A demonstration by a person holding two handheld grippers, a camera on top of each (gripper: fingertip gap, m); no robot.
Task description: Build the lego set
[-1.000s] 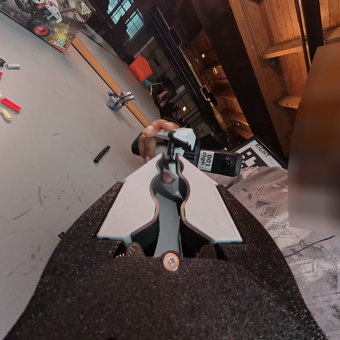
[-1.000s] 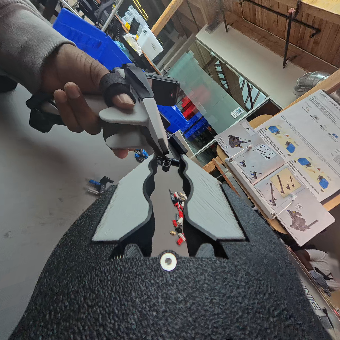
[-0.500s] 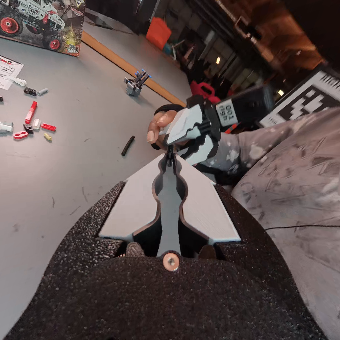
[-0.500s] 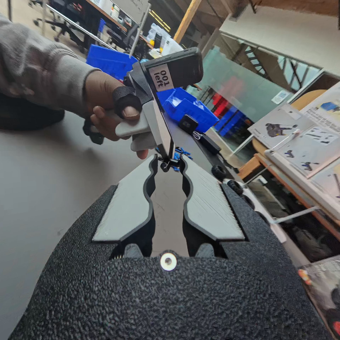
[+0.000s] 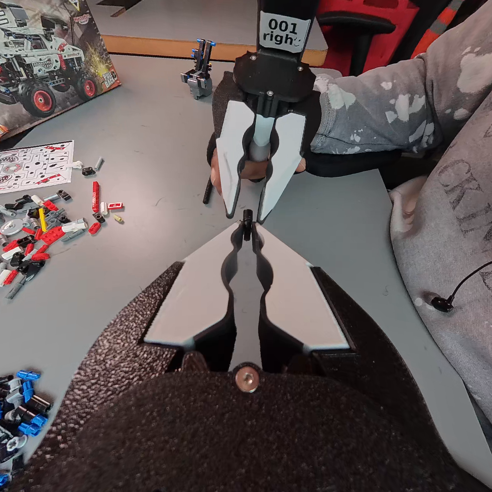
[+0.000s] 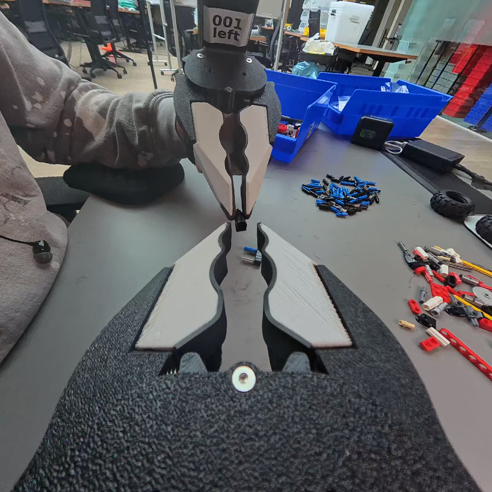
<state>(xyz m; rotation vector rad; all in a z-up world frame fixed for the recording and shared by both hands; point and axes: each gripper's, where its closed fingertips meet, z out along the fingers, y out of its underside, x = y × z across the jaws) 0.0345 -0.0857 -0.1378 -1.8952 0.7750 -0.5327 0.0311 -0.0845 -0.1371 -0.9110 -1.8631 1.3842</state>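
My left gripper is shut on a small black Lego pin that sticks out past its tips. It also shows in the right wrist view, pointing down at me with the pin in its tips. My right gripper is open and faces it tip to tip. The pin's free end lies between the right fingertips, nearer one of them; I cannot tell if it touches. A small blue, grey and black piece lies on the grey table below.
Loose red, black and grey parts lie left of a sticker sheet and the set's box. A part-built assembly and a black spring lie farther off. Blue pins, blue bins and a tyre are to the right.
Both grippers have swung down from a tilted pose and now face each other level over the table. The left gripper has kept its hold on the black pin.
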